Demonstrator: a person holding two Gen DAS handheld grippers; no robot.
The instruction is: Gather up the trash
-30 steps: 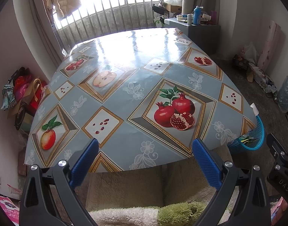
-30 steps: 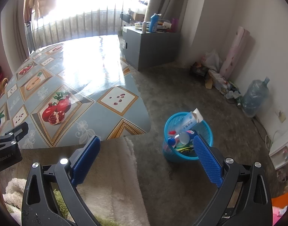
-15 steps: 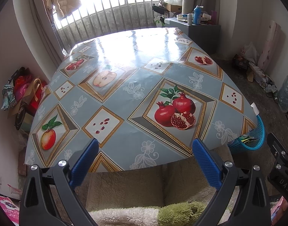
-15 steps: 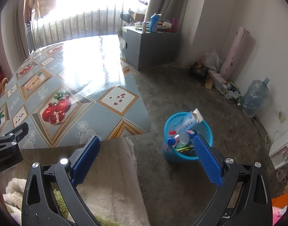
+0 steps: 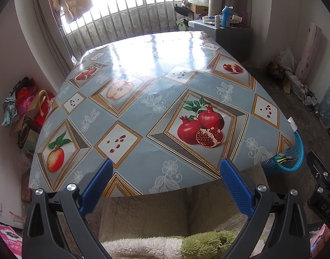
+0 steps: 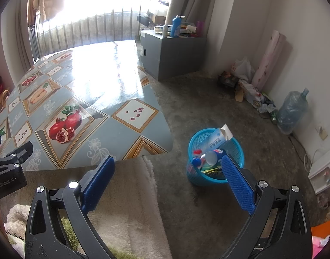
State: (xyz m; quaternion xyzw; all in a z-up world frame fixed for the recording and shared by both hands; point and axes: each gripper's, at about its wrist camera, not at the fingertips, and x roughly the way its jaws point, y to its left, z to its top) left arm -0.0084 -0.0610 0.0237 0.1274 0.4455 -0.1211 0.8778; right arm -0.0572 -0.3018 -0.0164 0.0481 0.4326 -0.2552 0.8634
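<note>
A table (image 5: 143,69) wears a glossy blue cloth printed with pomegranates and apples. Behind it stands a grey cabinet (image 6: 171,58) with a blue bottle (image 6: 175,27) on top. A big water jug (image 6: 291,110) sits by the wall.

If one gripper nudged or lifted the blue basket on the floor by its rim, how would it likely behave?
The blue basket looks like thin mesh plastic, so it is probably light and would slide on the floor rather than resist. Its rim may flex if pinched. The white carton leans out above the rim, so a tilt could spill it. Both grippers, left and right, are open.
</note>
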